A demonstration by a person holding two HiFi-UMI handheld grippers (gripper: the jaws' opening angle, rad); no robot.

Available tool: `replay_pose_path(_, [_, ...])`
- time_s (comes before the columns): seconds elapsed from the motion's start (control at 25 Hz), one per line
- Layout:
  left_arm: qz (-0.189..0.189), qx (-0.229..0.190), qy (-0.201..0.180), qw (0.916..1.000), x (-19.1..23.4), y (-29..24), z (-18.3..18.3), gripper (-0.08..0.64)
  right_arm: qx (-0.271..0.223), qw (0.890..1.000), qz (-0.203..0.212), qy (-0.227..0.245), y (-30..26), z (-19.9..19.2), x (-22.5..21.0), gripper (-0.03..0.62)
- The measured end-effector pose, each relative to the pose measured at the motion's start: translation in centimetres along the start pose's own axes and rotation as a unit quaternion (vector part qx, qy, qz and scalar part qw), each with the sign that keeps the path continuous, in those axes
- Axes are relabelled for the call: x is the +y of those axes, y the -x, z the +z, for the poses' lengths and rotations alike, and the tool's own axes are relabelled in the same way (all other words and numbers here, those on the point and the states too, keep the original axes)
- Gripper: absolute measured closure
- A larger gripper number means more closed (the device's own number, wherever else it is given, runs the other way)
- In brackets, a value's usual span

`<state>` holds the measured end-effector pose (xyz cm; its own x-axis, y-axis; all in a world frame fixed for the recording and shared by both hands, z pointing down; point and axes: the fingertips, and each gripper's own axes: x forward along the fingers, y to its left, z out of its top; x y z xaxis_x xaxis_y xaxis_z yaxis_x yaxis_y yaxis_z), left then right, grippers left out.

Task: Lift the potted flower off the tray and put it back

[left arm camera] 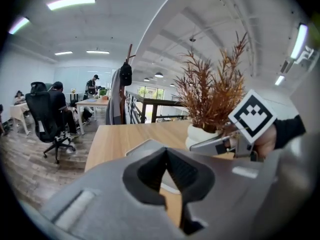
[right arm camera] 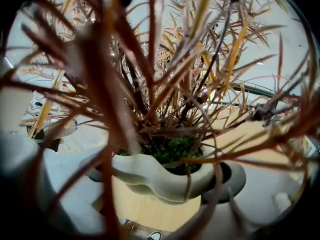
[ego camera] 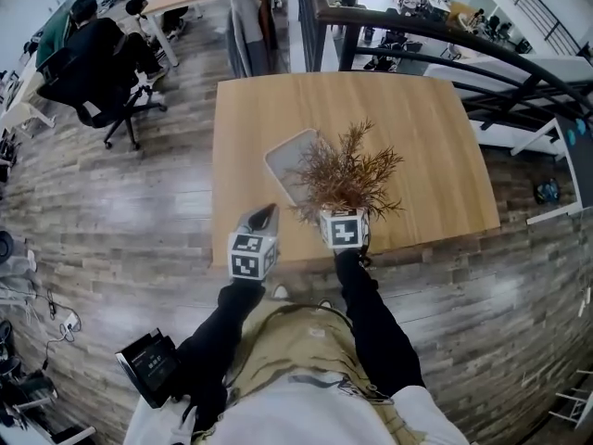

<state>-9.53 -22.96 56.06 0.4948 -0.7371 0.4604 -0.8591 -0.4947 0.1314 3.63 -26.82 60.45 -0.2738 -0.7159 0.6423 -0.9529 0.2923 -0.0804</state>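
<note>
The potted flower (ego camera: 345,170), brown dry sprigs in a white wavy-rimmed pot (right arm camera: 160,176), hangs over the wooden table (ego camera: 417,128) near its front edge, to the right of the grey tray (ego camera: 289,156) and off it. My right gripper (ego camera: 345,213) is shut on the pot (left arm camera: 201,133); in the right gripper view the gripper (right arm camera: 161,180) has its pale jaws on either side of the rim, with sprigs filling the frame. My left gripper (ego camera: 267,214) is shut and holds nothing, just left of the pot at the table's front edge. In its own view the left gripper (left arm camera: 166,156) partly hides the tray (left arm camera: 145,145).
A black office chair (ego camera: 88,86) and seated people are at the back left by other desks. A dark railing (ego camera: 435,49) runs behind and to the right of the table. A coat stand (left arm camera: 120,91) rises beyond the table's far end. Wood floor surrounds the table.
</note>
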Motion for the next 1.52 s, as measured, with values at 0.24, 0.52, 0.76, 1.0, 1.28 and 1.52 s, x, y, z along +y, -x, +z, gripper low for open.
replay_pose_path(0.24, [-0.003,-0.029,-0.014,0.9995,-1.0,0.3,3.8,0.558,-0.016,1.0,0.002,-0.006,3.8,3.5,-0.3,0.075])
replay_pose_path(0.52, [-0.001,-0.05,-0.019,0.9986,-1.8,0.7,6.5,0.558,-0.033,0.999,0.01,0.007,7.0,6.3,-0.2,0.075])
replay_pose_path(0.76, [0.008,-0.057,-0.025,0.998,-2.2,1.2,7.7,0.558,-0.046,0.999,0.01,0.013,8.8,7.4,-0.2,0.074])
replay_pose_path(1.0, [0.01,-0.066,-0.03,0.9973,-2.3,1.5,8.2,0.558,-0.055,0.998,0.008,0.012,9.3,7.9,-0.3,0.074])
replay_pose_path(1.28, [0.016,-0.076,-0.036,0.9963,-2.7,1.9,9.2,0.558,-0.061,0.998,0.01,0.015,10.0,8.1,-0.5,0.074])
replay_pose_path(1.52, [0.028,-0.074,-0.043,0.996,-2.2,2.1,9.2,0.56,-0.065,0.998,0.014,0.015,10.0,8.1,-0.3,0.074])
